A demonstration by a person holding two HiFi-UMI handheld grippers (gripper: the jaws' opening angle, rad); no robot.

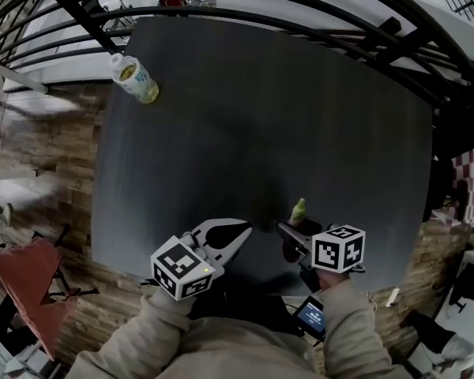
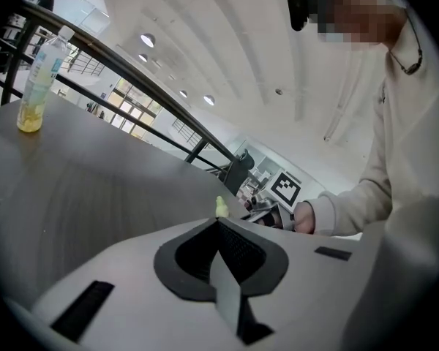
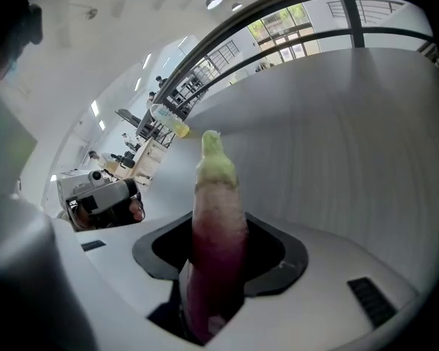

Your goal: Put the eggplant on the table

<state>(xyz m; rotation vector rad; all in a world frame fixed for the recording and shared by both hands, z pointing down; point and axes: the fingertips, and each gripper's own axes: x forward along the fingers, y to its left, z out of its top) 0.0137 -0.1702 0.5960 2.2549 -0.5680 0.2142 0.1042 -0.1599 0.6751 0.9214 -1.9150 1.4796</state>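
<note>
The eggplant [image 3: 218, 218] is purple with a pale green stem end and stands up lengthwise between the jaws of my right gripper [image 3: 218, 232], which is shut on it. In the head view the eggplant [image 1: 298, 212] hangs stem-forward over the near edge of the dark table [image 1: 284, 117], held by the right gripper [image 1: 291, 242]. My left gripper [image 1: 247, 230] hovers just left of it, shut with nothing between its tips. From the left gripper view the jaws of the left gripper [image 2: 219, 221] meet at a point, and the eggplant's green tip [image 2: 221, 207] shows beyond them.
A clear bottle [image 1: 134, 77] with yellowish liquid stands at the table's far left corner. Black railing bars [image 1: 316, 22] curve past the far edge. A red object [image 1: 28, 279] lies on the floor at the left. A small device [image 1: 310, 316] hangs at the person's waist.
</note>
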